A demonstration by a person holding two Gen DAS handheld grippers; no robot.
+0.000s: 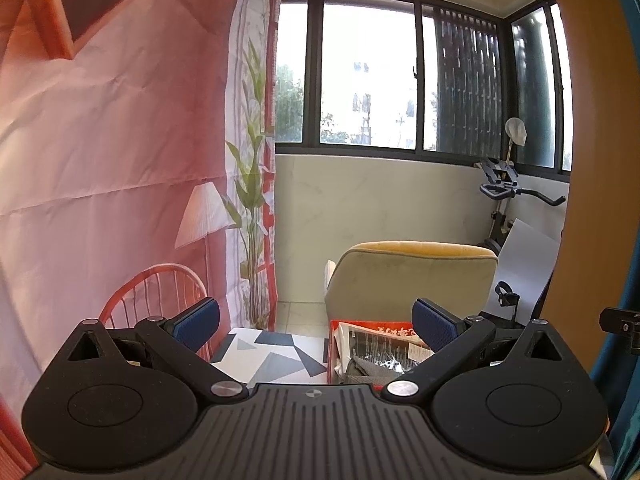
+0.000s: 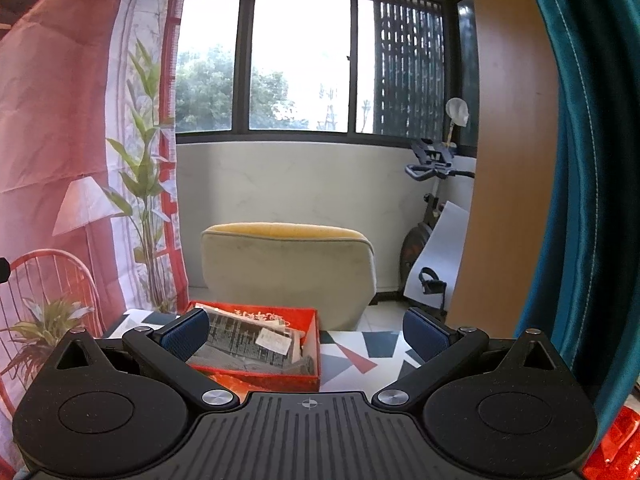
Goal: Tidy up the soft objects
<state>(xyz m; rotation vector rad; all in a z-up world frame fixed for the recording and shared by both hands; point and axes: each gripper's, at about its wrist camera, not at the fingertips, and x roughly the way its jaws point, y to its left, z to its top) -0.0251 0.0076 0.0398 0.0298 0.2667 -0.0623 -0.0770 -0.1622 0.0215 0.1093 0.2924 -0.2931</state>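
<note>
Both grippers are held above a tabletop covered in a white cloth with grey, dark blue and red geometric shapes, and each one points toward a windowed balcony. The left gripper has its blue-padded fingers spread wide with nothing between them; the right gripper is likewise wide apart and holds nothing. The task's thing, an open red cardboard box with a patterned outer wall, sits on the tabletop in front of both grippers. Seen from the right wrist it lies low and left of centre, partly behind the left finger; seen from the left wrist it lies right of centre, partly behind the right finger. Inside the box lie soft grey folded fabric pieces in a clear plastic wrapper printed with dark lettering and carrying a small white label; how many pieces there are cannot be told. Beyond the tabletop stands a pale cream upholstered armchair with a yellow top edge, its back toward the cameras. A pink printed backdrop cloth hangs on the left, an exercise bike stands by the window, and a teal curtain hangs at the right.
</note>
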